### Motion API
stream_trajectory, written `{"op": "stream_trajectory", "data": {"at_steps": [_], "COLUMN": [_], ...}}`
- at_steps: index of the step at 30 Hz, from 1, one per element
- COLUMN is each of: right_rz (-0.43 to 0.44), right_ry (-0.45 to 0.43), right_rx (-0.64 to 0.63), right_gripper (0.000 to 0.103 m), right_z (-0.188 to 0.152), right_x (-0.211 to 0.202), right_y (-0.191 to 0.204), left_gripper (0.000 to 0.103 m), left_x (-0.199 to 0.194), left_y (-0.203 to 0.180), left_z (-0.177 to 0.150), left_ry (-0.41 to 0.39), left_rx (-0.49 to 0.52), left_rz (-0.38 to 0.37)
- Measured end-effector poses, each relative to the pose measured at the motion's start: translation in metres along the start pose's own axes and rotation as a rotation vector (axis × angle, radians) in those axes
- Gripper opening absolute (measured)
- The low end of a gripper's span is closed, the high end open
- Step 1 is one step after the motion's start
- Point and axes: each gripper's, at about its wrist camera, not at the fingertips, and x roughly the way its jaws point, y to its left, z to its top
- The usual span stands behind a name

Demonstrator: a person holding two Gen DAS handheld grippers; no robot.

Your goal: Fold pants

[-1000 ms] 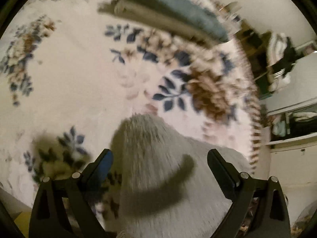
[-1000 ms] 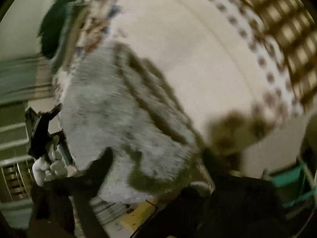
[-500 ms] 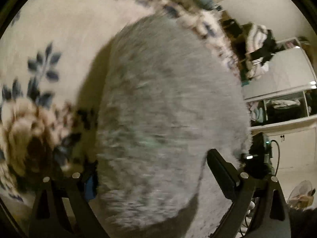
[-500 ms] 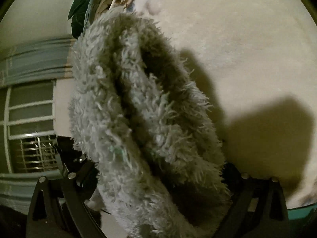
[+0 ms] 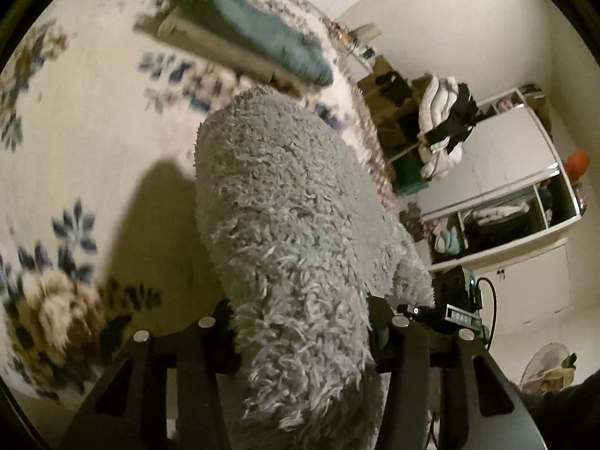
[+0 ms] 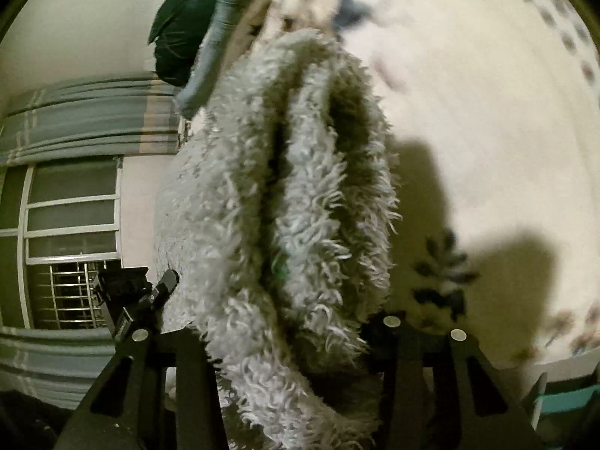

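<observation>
The pants [image 5: 285, 210] are grey, shaggy fleece and fill the middle of both wrist views. My left gripper [image 5: 300, 322] is shut on one bunched part of the pants and holds it above the floral bedspread [image 5: 75, 112]. My right gripper [image 6: 288, 326] is shut on another part of the pants [image 6: 285, 187], which hangs in several folded layers between its fingers. The fingertips of both grippers are buried in the fleece. The other gripper shows at the lower left of the right wrist view [image 6: 127, 292].
A stack of folded clothes [image 5: 243, 41] lies at the far side of the bedspread. A dark green pillow [image 6: 183, 26] sits by the curtain and window. Open white shelves with clothes [image 5: 502, 210] stand at the right, beside a cluttered shelf unit [image 5: 397, 112].
Both grippers went from open to shut on the pants. The pants have been lifted off the bedspread and now hang bunched in both grippers.
</observation>
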Motion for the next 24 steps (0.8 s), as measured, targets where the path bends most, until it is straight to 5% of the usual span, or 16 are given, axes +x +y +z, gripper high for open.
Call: {"op": "stream_trajectory", "data": {"at_steps": [5,13,20,24], "right_rz": [-0.017,-0.031,-0.080,-0.142], "right_ry": [-0.045,-0.141,-0.139,-0.108], "right_rx": [-0.071,-0.164,-0.184,-0.168], "right_gripper": [0.047,0.047,0.047,0.047], "right_z": [0.045,0.195,0.340,0.397], "right_x": [-0.022,0.006,0.079,0.124], "right_y": [0.062,0.172,0.222,0.232], "left_gripper": [0.045,0.045,0.045,0.045], "left_x": [-0.006,0.004,0.063,0.101], "left_y": [-0.018,-0.001,0.060,0.099], "left_z": [0.072,0.245,0.370,0.396], "left_ry": [-0.084,-0.195,-0.188,-0.124], "left_rx": [0.034,0.077,0.065,0.013], "left_rz": [-0.009,-0.027,0.041,0.105]}}
